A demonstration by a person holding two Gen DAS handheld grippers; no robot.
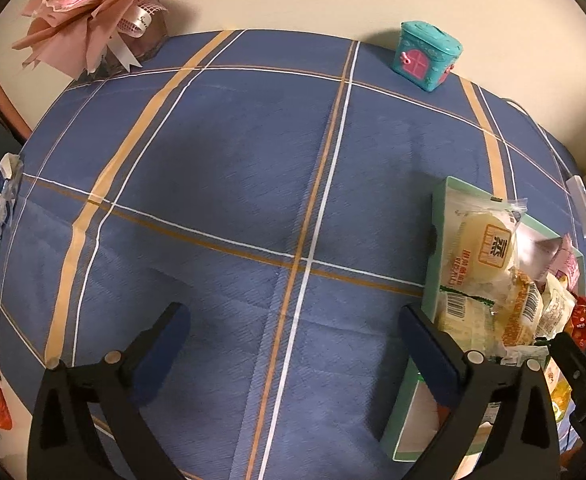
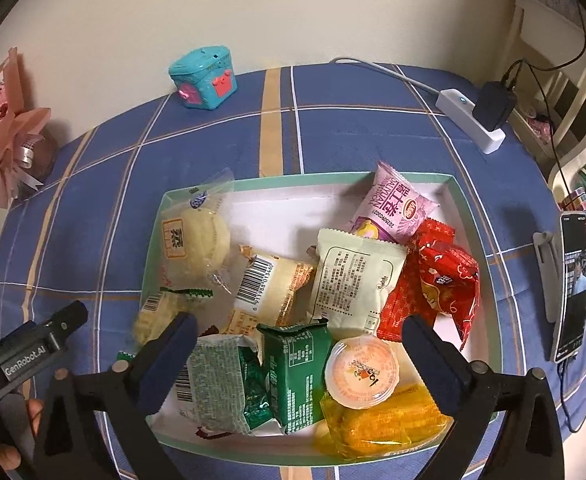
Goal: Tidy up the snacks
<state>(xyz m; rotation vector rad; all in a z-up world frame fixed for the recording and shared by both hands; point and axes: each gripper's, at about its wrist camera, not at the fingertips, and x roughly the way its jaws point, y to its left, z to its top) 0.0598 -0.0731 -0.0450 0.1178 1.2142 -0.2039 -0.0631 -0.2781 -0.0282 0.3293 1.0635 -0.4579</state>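
Right claw (image 2: pixel 297 344): your fingers are spread wide and hold nothing; they hang over the near half of the box, above the green packets.
Left claw (image 1: pixel 293 332): also spread wide and empty, over bare cloth, with its right finger just beside the box's left wall.
Box (image 2: pixel 459 196): a shallow tray with a mint-green rim and white floor, lying on the table's right part; all the snacks you can see in the right view sit inside it.
Snacks, far side: a pale round bun (image 2: pixel 199 240) in clear wrap at the left corner, a pink packet (image 2: pixel 395 208) leaning at the right.
Snacks, middle: a barcode-wrapped cake (image 2: pixel 271 288), a cream packet (image 2: pixel 353 280), a red packet (image 2: pixel 445 280).
Snacks, near side: a green packet (image 2: pixel 297 372), a jelly cup (image 2: pixel 361 372) lying on a yellow packet (image 2: pixel 385 424).
Table (image 1: pixel 233 200): covered by a blue cloth with tan and white stripes.
Beyond the box: a teal toy house (image 2: pixel 203 78) by the wall, a pink bouquet (image 1: pixel 93 4) at the far left corner, a white power strip (image 2: pixel 469 118) at the far right, a phone (image 2: pixel 571 284) propped upright on the right edge.
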